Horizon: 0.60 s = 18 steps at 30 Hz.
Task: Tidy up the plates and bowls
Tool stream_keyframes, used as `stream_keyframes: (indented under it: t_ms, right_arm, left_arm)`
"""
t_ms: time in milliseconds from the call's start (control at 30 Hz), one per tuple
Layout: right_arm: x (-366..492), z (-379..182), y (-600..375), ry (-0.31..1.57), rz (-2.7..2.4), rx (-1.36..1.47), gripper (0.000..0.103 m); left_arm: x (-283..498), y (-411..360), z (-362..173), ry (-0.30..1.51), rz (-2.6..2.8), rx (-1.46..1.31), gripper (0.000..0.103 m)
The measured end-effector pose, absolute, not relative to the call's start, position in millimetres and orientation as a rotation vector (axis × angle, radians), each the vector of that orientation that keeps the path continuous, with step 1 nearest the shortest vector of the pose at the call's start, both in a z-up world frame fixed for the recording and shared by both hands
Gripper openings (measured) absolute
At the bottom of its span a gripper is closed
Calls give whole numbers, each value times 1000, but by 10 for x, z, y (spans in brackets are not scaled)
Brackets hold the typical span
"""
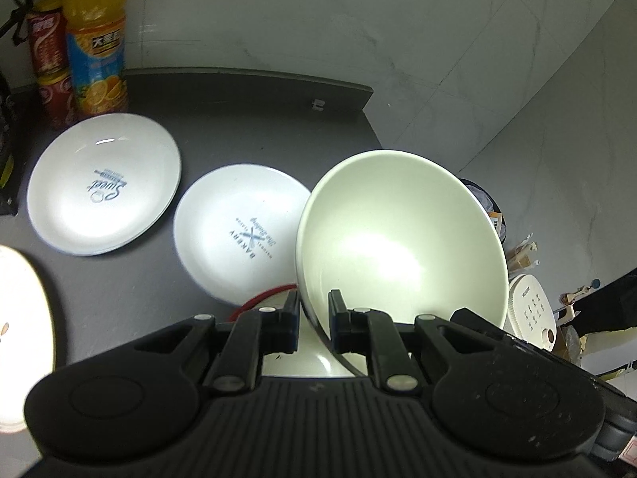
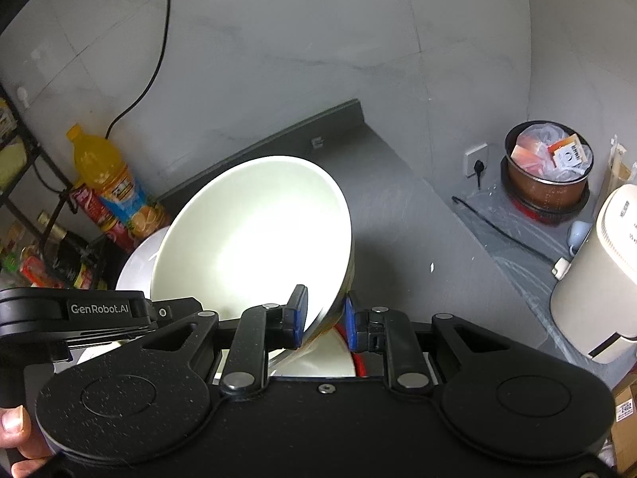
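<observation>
Glazed cream ceramic fills both wrist views: each of your tongs clamps the rim of a round, deep bowl held tilted above the table. Your left tongs point(image 1: 313, 314) close narrowly on the lower edge of the left bowl point(image 1: 402, 247), whose smooth inside glares under the light; it is empty. Your right tongs point(image 2: 326, 318) pinch the thin rim of the right bowl point(image 2: 254, 239) between blue pads point(image 2: 299, 314), and this bowl is empty as well. Beneath that grip sits a further white dish with a red rim point(image 2: 360, 360), partly hidden.

On the matte dark-grey table point(image 1: 247, 119) lie two flat, glossy white plates, close together without visibly touching: the far plate point(image 1: 103, 183) bears blue script lettering, and the near plate point(image 1: 239, 235) bears a crossed-utensil mark with the word BAKERY. At the table's back-left corner stand a plastic bottle of orange drink point(image 1: 97, 36) and, just beside it, a red cylindrical can point(image 1: 49, 59).

Grey tiled walls point(image 1: 358, 20) enclose the corner. In the right wrist view, a copper-coloured pot point(image 2: 547, 175) holding crumpled packets and plastic sits on the floor near a wall socket point(image 2: 475, 159), and a cream appliance point(image 2: 597, 271) stands at the right edge. A thumb point(image 2: 14, 422) shows at the lower left.
</observation>
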State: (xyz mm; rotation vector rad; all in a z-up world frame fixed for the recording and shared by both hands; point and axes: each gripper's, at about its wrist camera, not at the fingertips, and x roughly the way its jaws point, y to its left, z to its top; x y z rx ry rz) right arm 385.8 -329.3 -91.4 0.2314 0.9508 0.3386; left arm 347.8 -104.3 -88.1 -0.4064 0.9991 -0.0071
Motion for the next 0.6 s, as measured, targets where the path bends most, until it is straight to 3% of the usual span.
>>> stream_keyframes:
  t_ms: [600]
  right_arm:
    - [3461, -1115, -3231, 1008, 388, 214, 23]
  left_arm:
    - [2974, -1004, -1165, 1047, 30, -390, 14]
